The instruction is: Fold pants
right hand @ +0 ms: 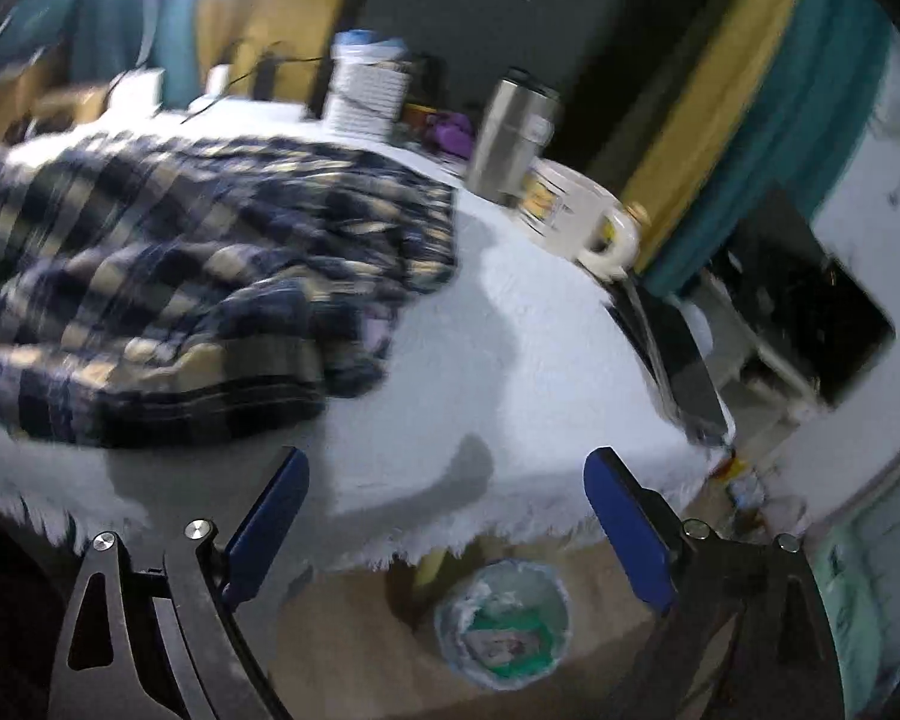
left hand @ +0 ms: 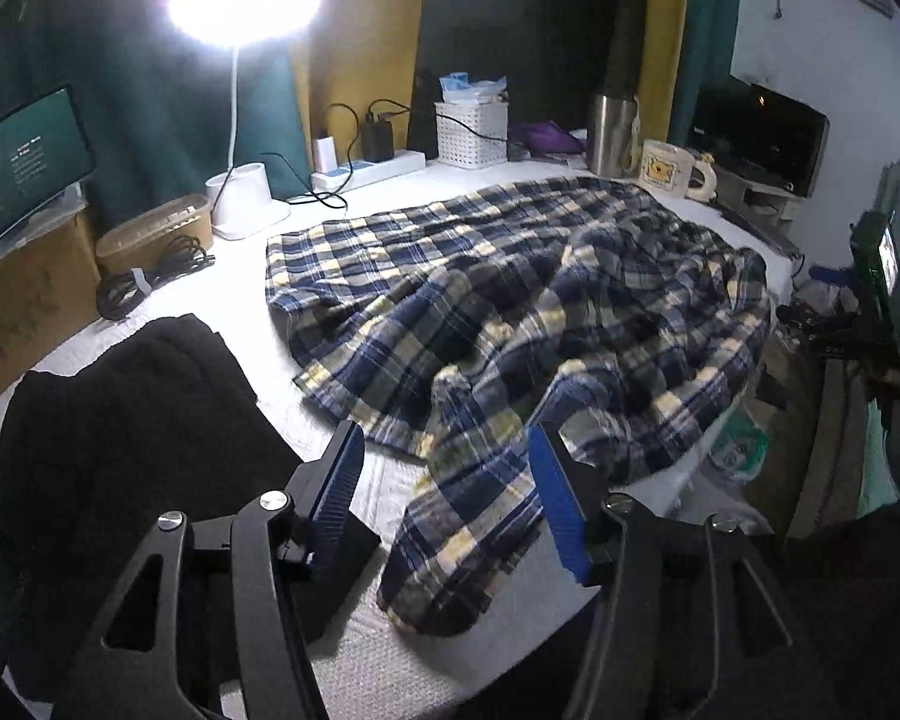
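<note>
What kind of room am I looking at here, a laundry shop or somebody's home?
Most likely a lived-in home room, not a shop. Plaid pants lie on a white-covered table crowded with personal things: a desk lamp, a printed mug and a power strip with chargers, before curtains.

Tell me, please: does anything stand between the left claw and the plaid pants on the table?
Nothing visible does. The left claw is open right at the near edge of the plaid pants; the black garment lies off to its left.

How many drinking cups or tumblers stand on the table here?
2. A steel tumbler stands at the table's far edge, right of the white basket; a printed mug stands beside it, to the right. Clutter may hide others.
</note>
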Demonstrator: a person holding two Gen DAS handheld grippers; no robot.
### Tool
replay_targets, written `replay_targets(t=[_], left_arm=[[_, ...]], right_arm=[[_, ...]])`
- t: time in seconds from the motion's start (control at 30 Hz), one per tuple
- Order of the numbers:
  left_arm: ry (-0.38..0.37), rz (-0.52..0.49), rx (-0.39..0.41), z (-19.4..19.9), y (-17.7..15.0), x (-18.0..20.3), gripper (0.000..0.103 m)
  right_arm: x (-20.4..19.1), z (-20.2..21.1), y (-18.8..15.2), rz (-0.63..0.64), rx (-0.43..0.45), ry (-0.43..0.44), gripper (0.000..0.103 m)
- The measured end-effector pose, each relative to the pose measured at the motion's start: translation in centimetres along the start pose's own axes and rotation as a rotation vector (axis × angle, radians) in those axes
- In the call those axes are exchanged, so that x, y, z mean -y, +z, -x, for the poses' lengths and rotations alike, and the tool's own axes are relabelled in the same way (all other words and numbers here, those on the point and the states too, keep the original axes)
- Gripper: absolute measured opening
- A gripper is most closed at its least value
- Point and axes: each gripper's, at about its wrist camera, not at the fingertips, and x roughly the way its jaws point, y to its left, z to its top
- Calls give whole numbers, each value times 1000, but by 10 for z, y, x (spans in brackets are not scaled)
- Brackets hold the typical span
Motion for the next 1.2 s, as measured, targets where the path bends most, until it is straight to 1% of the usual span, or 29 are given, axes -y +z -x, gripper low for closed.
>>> replay_targets(t=[0.2,0.33,0.53,0.6,0.67,0.8,0.93,1.03,1.13,1.2], left_arm=[[-12,21,-18,-6,-9,-1,57],[-17,33,-18,-6,-10,-2,57],[-38,17,39,9,-7,-3,59],[-56,9,60,15,-7,-1,71],[-79,-9,72,18,-7,4,73],[-133,-70,61,18,-8,19,73],[-178,-161,44,14,-11,39,73],[-217,-213,10,6,-18,51,73],[-198,-250,-35,-8,-28,58,73],[-146,-249,-67,-20,-33,58,73]], right_arm=[[-37,-1,17,148,37,30,94],[-47,-8,31,176,50,49,94],[-27,-25,66,94,68,120,94],[-21,-34,75,63,59,141,94],[-16,-42,81,26,44,170,95],[-10,-52,87,-30,23,210,95],[-4,-59,92,-74,9,242,95],[2,-65,95,-111,-12,268,95],[4,-68,98,-122,-15,280,95],[4,-68,98,-122,-14,281,95]])
